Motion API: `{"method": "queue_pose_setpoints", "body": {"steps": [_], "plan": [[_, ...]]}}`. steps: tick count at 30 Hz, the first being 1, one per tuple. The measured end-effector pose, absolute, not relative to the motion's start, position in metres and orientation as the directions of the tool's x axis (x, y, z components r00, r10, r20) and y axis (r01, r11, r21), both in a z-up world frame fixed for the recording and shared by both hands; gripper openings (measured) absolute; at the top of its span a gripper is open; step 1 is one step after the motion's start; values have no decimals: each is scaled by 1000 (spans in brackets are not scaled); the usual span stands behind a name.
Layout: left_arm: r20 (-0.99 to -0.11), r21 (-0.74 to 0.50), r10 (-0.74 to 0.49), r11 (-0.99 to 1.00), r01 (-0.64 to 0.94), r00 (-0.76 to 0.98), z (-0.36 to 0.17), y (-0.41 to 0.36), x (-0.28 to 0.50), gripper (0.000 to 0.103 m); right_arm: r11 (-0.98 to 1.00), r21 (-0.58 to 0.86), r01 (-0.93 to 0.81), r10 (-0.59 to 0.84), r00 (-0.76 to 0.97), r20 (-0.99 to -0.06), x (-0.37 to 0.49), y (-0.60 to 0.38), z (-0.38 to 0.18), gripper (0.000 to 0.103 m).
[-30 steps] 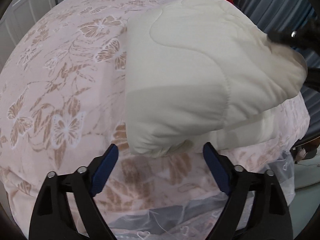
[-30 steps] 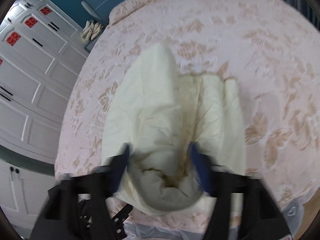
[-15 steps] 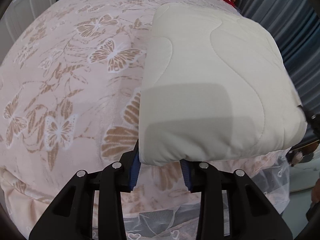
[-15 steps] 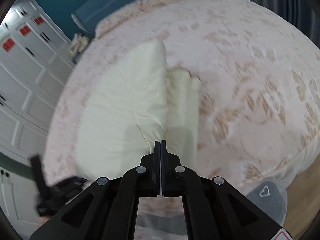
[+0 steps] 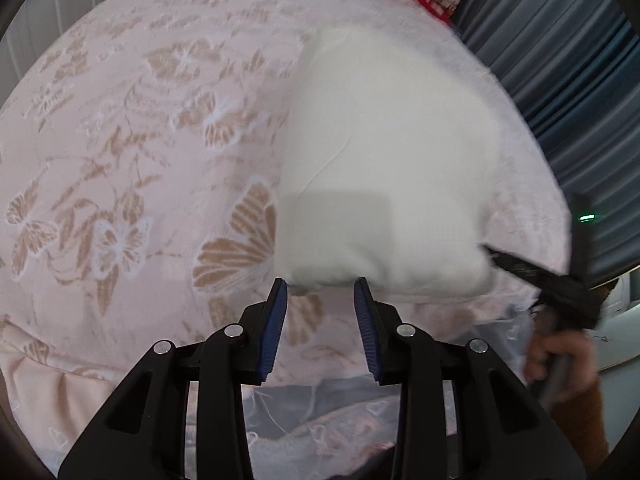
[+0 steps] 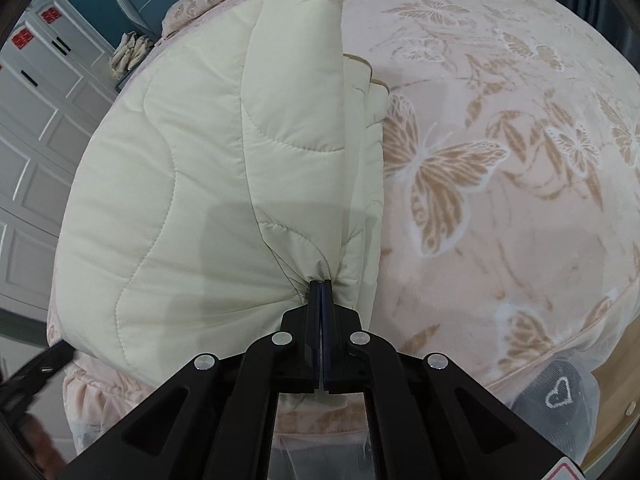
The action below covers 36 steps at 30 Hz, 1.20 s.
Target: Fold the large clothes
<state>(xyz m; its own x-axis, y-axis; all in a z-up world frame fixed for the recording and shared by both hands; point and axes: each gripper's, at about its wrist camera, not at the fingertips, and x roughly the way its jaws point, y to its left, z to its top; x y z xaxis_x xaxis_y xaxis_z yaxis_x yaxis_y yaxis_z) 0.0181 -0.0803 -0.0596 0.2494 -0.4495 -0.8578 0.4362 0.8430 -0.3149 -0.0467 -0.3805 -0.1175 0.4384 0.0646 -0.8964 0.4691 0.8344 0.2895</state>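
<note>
No readable text, labels or numbers anywhere

The cream quilted cloth garment [image 6: 192, 184] looks soft, padded and matt, with stitched wavy seams. The bed's pink plush bedspread [image 6: 500, 240] has a velvety nap and raised tan butterfly patterns. The right tool [image 6: 321, 286] and left tool [image 5: 320, 312] are matt black plastic with shiny metal rivets and ribbed blue pads [image 5: 276, 320].

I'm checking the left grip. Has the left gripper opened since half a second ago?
Yes. The left gripper has spread its jaws and now sits just short of the quilt edge, judged against the bedspread.
</note>
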Motion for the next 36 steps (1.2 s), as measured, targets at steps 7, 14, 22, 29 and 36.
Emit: {"method": "queue_pose_setpoints", "body": {"steps": [7,14,22,29,36], "plan": [[-787,-353,-520,821,448,331,-22,-111,57,34,831,294,472,70,435,-898,-41,-382,-122,0],[-859,-251,-427,832,494,282,-69,-183,93,36,809,341,480,105,451,-886,-51,-386,-109,0],[-872,-213,-391,845,491,294,-83,-188,93,36,792,381,476,59,563,-825,-48,-396,-43,10],[-874,-200,-379,850,487,303,-85,-190,92,36,799,358,482,48,543,-838,3,-400,-42,11],[-879,-187,-369,850,492,304,-87,-192,92,36,790,326,519,71,451,-890,14,-399,-94,0]]}}
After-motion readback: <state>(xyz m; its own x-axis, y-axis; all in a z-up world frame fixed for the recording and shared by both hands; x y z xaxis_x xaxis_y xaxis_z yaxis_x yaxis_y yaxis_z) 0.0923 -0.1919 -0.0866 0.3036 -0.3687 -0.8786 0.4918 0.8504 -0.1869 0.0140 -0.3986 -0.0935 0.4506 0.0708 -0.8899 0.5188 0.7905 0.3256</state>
